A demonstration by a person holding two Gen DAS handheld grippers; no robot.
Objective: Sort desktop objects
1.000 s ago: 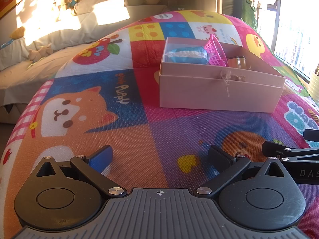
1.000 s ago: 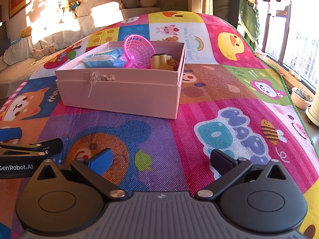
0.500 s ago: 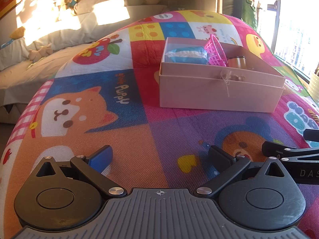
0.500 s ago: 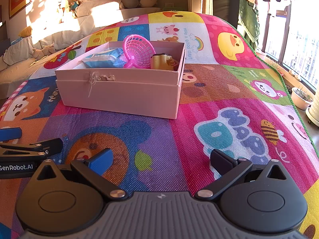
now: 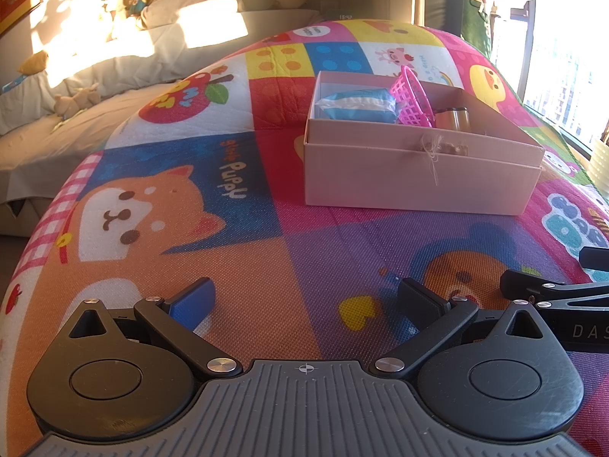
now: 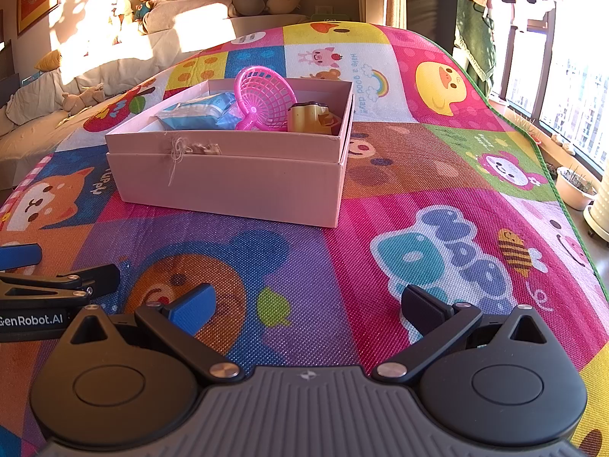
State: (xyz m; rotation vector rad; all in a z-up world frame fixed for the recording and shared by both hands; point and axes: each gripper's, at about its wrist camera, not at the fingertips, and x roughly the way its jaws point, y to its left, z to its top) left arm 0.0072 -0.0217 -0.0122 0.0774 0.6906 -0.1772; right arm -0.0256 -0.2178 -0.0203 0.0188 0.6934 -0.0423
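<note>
Sunlight falls on a bed at far left, beside a cartoon mat. The left gripper sits low over the mat, jaws spread wide and empty. Ahead of both grippers stands a pink box on the mat; inside it, from left to right, lie a blue packet, a pink basket tipped on its side, and a yellow toy. The right gripper, just beside the left one, is likewise spread and holds nothing. Windows line the far right.
</note>
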